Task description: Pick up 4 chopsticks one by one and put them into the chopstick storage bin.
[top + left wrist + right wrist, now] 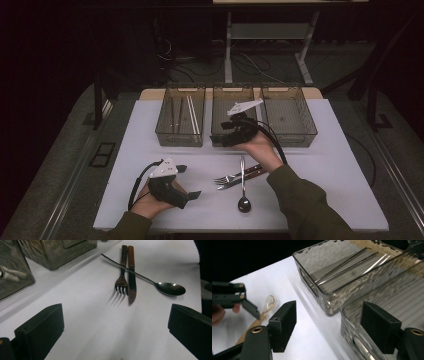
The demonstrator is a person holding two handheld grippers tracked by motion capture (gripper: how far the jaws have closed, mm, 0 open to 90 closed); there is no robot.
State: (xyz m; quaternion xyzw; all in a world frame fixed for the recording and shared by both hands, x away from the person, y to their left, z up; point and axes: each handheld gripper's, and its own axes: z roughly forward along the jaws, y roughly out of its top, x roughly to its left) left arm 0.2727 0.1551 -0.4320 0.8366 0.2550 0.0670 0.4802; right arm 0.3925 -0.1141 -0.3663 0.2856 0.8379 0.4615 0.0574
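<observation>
While right claw hangs released, empty, over middle bin near rim, sorting part done (chopsticks lie in left bin); fork, knife, spoon left on bench; left claw released, idle

A fork and a knife, both with brown wooden handles, lie flat and side by side on the white table, tips toward the left. A steel spoon lies across both, its bowl nearest the person and facing up. Three smoked clear bins stand in a row behind; the left bin holds chopsticks.
</observation>
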